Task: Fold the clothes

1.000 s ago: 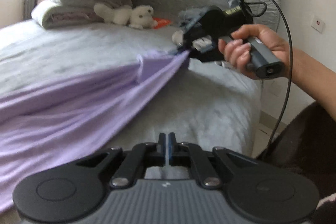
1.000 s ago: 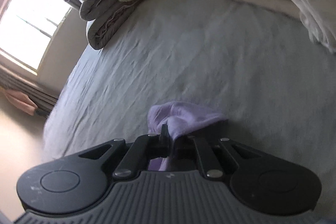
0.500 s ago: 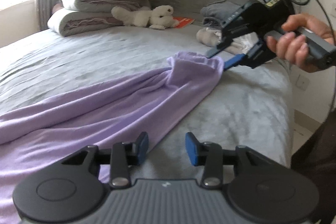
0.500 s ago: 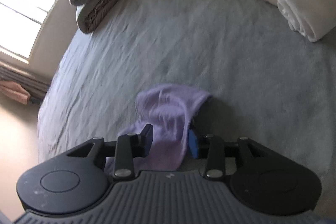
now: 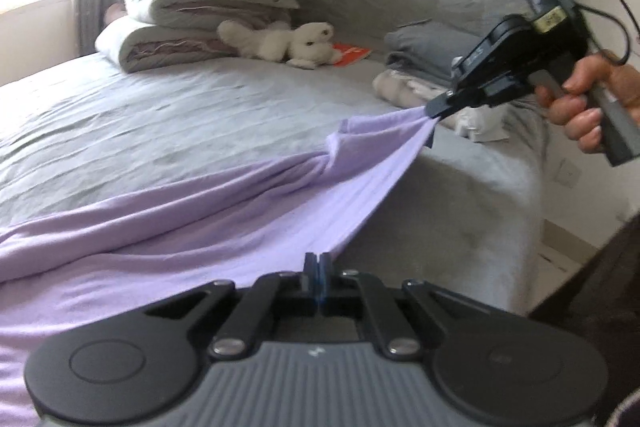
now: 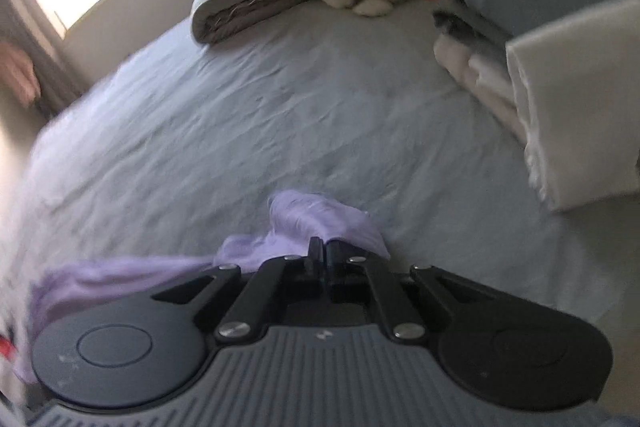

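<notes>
A lilac garment [image 5: 208,211] is held stretched above the grey bed [image 5: 168,115], one edge clamped in the left claw [image 5: 318,267] and a bunched corner pinched in the right claw [image 5: 434,111]; both sets of jaws are closed on cloth. The step in hand appears to be spreading or carrying an edge over for a fold, though the right wrist view is blurred. Even tension should be kept. The fabric looks soft, thin knit that drapes in long creases; folded bedding [image 5: 188,23] is stacked beyond.
</notes>
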A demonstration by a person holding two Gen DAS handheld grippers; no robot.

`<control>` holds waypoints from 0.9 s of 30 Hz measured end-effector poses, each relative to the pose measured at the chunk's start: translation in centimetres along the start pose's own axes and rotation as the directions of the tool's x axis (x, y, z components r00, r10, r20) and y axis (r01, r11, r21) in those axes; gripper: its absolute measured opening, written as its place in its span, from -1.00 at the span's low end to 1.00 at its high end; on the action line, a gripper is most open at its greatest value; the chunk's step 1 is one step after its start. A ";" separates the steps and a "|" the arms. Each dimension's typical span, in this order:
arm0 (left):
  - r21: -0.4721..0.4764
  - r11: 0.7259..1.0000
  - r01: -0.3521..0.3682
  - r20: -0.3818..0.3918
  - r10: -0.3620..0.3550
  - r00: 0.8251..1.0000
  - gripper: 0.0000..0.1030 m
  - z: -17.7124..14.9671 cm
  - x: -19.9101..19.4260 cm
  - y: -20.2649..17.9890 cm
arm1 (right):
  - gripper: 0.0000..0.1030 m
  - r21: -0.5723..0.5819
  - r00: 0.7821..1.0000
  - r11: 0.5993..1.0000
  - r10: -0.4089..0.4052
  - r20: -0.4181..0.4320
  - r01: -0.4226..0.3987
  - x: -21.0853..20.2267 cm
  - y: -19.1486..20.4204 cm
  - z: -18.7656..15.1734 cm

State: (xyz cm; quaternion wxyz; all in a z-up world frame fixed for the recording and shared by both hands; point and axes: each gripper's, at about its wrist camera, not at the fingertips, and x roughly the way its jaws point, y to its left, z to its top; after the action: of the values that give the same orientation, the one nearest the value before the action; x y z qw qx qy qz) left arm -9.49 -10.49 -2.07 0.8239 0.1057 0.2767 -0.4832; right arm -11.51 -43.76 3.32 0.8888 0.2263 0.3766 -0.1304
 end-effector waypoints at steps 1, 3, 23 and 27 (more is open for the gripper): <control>0.006 1.000 0.011 -0.002 -0.011 1.000 -1.00 -0.1 -0.4 -0.2 | -0.93 -0.043 1.000 0.999 -0.013 -0.002 0.013 -0.3 0.3 -0.2; 0.015 1.000 0.025 -0.014 -0.025 1.000 -1.00 -0.4 -0.8 -0.5 | -0.93 -0.129 0.999 0.991 -0.038 -0.010 0.036 -0.7 0.7 -0.8; -0.102 0.995 -0.009 -0.063 0.002 0.998 -0.51 -1.6 -2.3 2.4 | -0.57 -0.344 0.978 0.939 -0.074 -0.194 0.003 2.3 2.6 -2.6; -0.131 0.989 -0.065 -0.040 0.060 0.997 -0.39 -1.2 -3.4 4.5 | -0.35 -0.349 0.985 0.937 -0.050 -0.164 -0.011 1.9 4.0 -2.1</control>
State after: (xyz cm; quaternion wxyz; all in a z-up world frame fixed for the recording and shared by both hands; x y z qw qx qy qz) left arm -7.37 -5.13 -1.54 0.8386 0.0682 0.3193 -0.4360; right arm -9.85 -39.41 1.86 0.8779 0.0717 0.4707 -0.0506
